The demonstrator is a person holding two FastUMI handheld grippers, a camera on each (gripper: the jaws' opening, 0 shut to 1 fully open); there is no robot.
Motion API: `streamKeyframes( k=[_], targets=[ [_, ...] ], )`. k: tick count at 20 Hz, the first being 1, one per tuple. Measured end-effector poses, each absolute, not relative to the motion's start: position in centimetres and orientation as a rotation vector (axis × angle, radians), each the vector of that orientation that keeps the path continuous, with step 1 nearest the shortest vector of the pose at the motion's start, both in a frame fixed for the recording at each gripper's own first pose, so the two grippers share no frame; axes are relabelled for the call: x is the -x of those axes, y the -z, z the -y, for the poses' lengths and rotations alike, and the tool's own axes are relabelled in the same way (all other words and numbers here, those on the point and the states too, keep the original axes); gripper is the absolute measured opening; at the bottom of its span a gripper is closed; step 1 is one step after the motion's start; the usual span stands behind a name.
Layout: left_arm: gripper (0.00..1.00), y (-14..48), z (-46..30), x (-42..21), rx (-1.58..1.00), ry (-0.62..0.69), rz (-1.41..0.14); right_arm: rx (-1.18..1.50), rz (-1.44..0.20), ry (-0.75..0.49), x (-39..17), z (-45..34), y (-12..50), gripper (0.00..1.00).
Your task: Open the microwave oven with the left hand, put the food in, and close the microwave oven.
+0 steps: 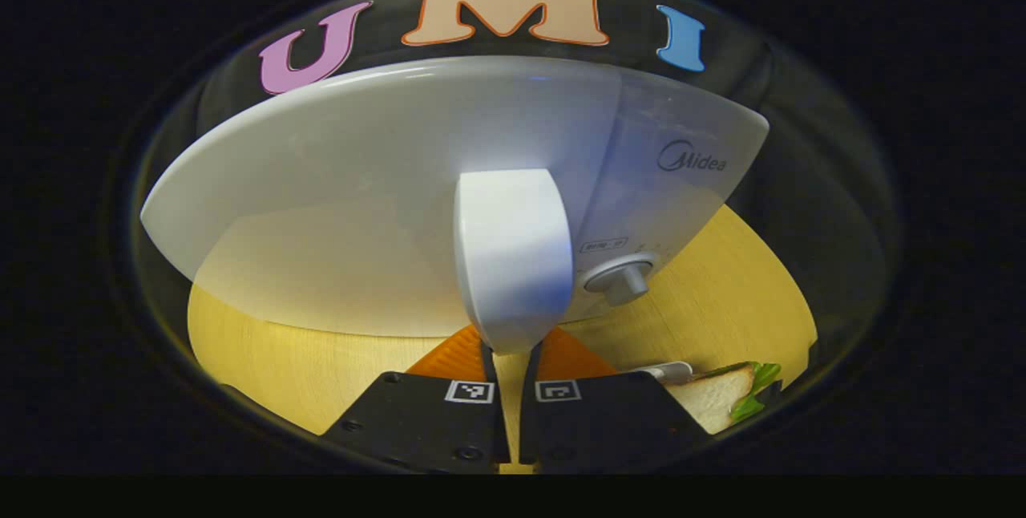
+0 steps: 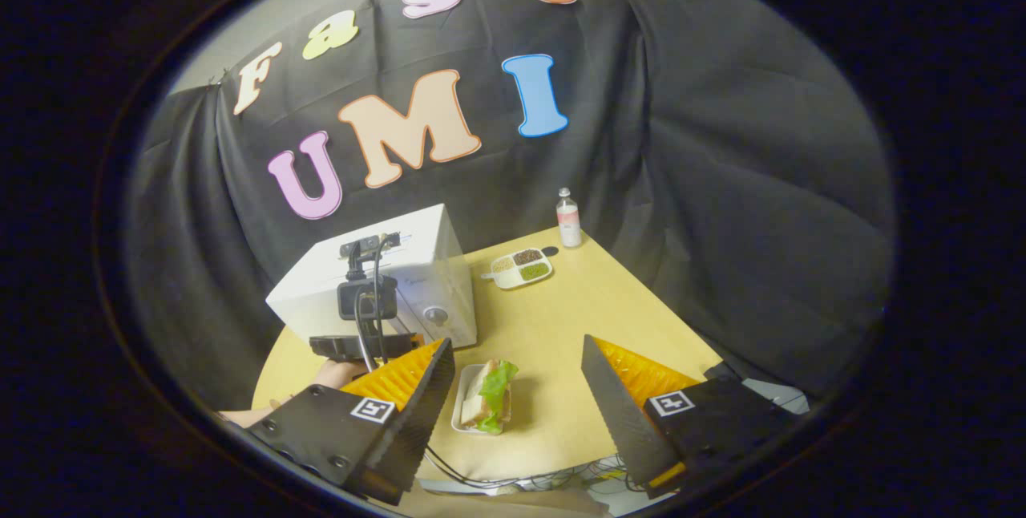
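Up close in the left gripper view, the left claw [image 1: 510, 358] pinches the microwave [image 1: 385, 205] door handle [image 1: 513, 257]; a slanted pull could slip off. Its fingertips are hidden. From the right gripper view, the right claw [image 2: 513, 378] gapes empty above the sandwich [image 2: 489, 398], whose tray is half-covered.

Bare table [image 2: 553, 341] right of microwave [image 2: 417, 261].
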State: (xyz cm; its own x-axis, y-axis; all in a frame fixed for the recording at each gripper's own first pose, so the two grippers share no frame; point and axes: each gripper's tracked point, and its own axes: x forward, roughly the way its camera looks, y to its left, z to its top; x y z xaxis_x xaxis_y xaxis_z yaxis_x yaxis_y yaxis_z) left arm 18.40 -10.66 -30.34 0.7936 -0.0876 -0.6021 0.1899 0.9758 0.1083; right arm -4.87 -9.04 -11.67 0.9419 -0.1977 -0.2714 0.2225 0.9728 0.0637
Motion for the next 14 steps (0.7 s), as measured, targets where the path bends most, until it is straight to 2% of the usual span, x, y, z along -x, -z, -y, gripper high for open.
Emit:
streamKeyframes(
  k=[2,3,7,9,11,14],
  targets=[
    [0.03,30.3,10.7,-18.4,-0.138,0.134,-0.607,-0.086,-0.281,0.209,5.0,9.1,11.9,0.99],
    [0.02,30.3,10.6,-18.3,-0.138,0.13,-0.598,-0.083,-0.287,0.207,5.0,9.1,12.2,0.91],
    [0.03,30.2,10.6,-18.2,-0.098,0.104,-0.573,-0.079,-0.31,0.194,4.9,9.4,12.6,0.9],
    [0.03,30.6,9.9,-15.6,-0.08,0.08,-0.59,-0.076,-0.322,0.193,4.9,9.6,12.7,0.89],
    [0.03,30.6,9.4,-13.8,-0.137,0.129,-0.536,-0.091,-0.332,0.182,4.6,9.6,13.0,0.88],
    [0.02,31.1,8.5,-10.7,-0.146,0.182,-0.571,-0.111,-0.378,0.131,4.1,8.7,14.3,0.89]
  ],
)
